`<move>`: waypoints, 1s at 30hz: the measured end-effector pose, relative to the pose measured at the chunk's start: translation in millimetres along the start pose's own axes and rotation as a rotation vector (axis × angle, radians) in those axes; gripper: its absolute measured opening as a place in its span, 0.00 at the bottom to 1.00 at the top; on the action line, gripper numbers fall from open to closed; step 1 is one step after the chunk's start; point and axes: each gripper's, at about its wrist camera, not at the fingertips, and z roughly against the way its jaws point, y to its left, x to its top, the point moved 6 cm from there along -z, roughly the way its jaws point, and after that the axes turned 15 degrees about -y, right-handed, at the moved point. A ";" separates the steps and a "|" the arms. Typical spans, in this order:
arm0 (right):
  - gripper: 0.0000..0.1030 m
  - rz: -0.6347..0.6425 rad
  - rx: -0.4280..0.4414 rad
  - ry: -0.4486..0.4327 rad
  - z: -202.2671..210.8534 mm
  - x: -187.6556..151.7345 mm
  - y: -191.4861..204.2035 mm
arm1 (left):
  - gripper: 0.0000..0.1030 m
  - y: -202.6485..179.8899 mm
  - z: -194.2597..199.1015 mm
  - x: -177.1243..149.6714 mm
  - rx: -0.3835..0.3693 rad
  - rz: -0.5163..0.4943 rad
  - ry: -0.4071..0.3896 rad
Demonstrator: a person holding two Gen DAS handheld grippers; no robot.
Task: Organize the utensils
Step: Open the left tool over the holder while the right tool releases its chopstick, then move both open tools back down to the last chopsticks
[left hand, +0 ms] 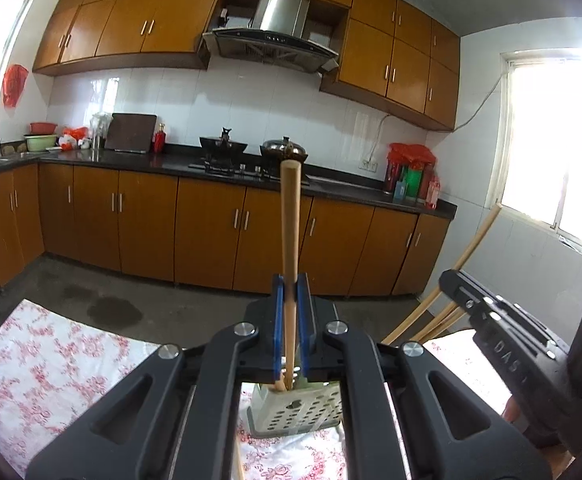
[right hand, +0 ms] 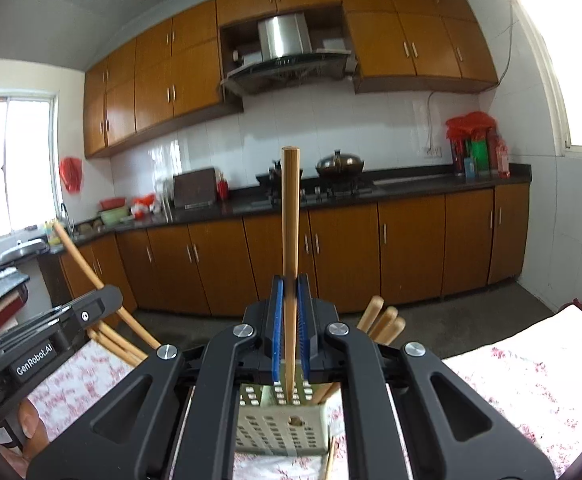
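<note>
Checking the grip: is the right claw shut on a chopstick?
Yes. The right claw is shut; its blue pads pinch an upright chopstick.

Walls: I see glossy white wall tiles (left hand: 275, 100).
Cabinets: orange-brown wooden cabinets (left hand: 211, 232) under a dark stone countertop (left hand: 131, 159).
Floor: grey concrete floor (left hand: 71, 280).
Light: I note a bright overexposed window (left hand: 559, 140).
Hood: steel range hood (right hand: 287, 56).

Daylight pours through blown-out windows (left hand: 563, 140); the white wall tiles (right hand: 195, 152) glare, and fisheye bending darkens the corners around the cabinets (left hand: 131, 20).
</note>
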 end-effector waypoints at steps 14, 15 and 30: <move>0.46 -0.002 -0.024 0.016 28.2 19.1 -10.6 | 0.33 12.8 27.9 10.5 0.016 0.011 -0.020; 0.47 -0.002 -0.035 0.012 35.0 21.3 -12.5 | 0.35 15.0 34.8 12.7 0.020 0.012 -0.025; 0.34 -0.062 -0.092 0.532 83.2 -159.9 -41.4 | 0.44 82.0 100.8 -143.6 0.171 -0.001 0.355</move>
